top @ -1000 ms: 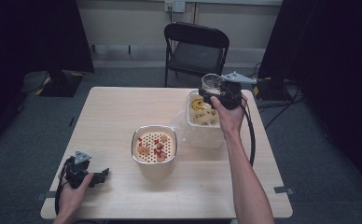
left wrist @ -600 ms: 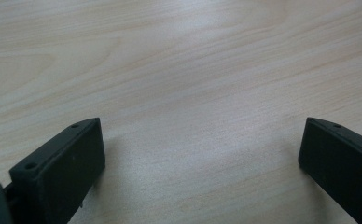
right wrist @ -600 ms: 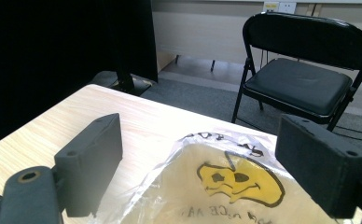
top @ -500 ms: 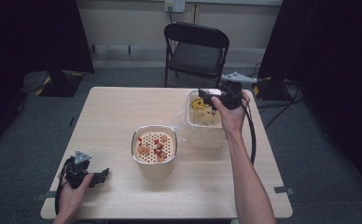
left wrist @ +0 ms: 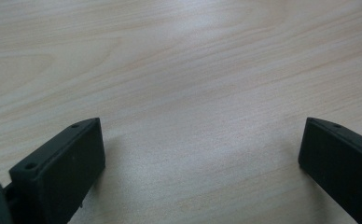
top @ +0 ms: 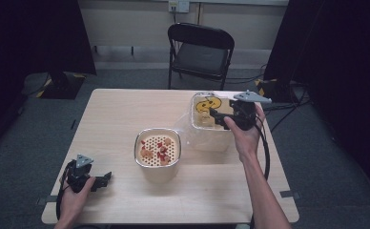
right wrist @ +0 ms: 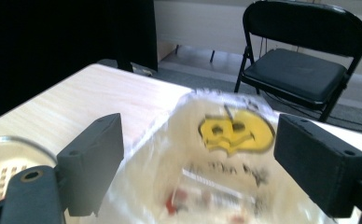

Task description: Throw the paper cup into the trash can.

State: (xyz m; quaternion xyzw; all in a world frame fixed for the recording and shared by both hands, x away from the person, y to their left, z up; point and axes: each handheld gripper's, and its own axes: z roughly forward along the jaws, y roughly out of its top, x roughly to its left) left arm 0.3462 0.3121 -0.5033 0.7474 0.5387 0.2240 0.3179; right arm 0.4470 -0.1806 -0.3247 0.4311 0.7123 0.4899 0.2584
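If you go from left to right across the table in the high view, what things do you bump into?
Left claw → colander bowl with red bits → clear plastic bag with a yellow face → right claw.

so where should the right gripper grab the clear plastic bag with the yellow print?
Probably the loose upper edge of the clear plastic bag with the yellow print, coming from above on the person's side. The film stands crumpled and open-topped, so a thin fold fits between the jaws better than its wide body. The right gripper hangs open at that edge, nothing pinched yet. The left gripper is open over bare table.
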